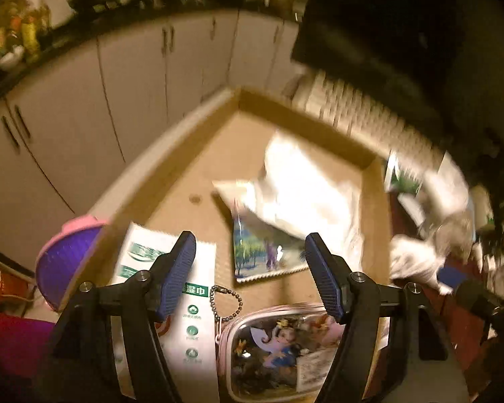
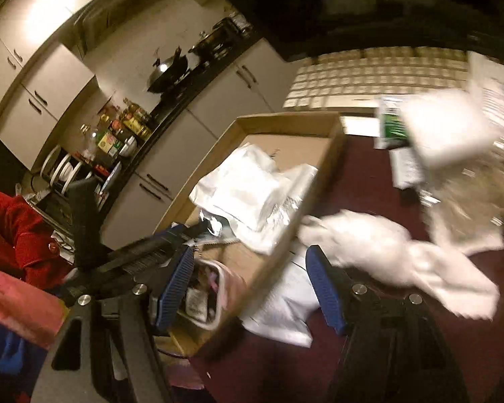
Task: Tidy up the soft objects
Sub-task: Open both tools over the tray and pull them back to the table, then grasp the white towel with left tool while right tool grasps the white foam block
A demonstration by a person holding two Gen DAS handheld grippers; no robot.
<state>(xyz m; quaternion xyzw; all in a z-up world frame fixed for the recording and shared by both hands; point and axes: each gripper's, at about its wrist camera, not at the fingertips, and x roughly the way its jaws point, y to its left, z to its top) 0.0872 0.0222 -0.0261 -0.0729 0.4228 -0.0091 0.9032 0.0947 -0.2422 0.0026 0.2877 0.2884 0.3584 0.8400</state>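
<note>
A shallow cardboard box (image 1: 322,127) holds white plastic bags (image 1: 305,194), a picture packet (image 1: 265,255), a white wet-wipes pack (image 1: 195,305) and a pink clear pouch (image 1: 279,346) with a bead chain. My left gripper (image 1: 250,278) is open and empty above the box's near end. My right gripper (image 2: 248,288) is open and empty over the box's right wall (image 2: 302,208). White soft cloth (image 2: 403,252) lies on the dark red table (image 2: 369,181) just right of it. The left gripper's arm (image 2: 124,252) shows in the right wrist view.
A purple and pink bowl (image 1: 64,265) sits left of the box. A white keyboard (image 2: 369,80) lies behind the box. A green and white packet (image 2: 391,124) and more white bags (image 2: 453,131) lie at the right. Kitchen cabinets (image 1: 117,80) stand beyond.
</note>
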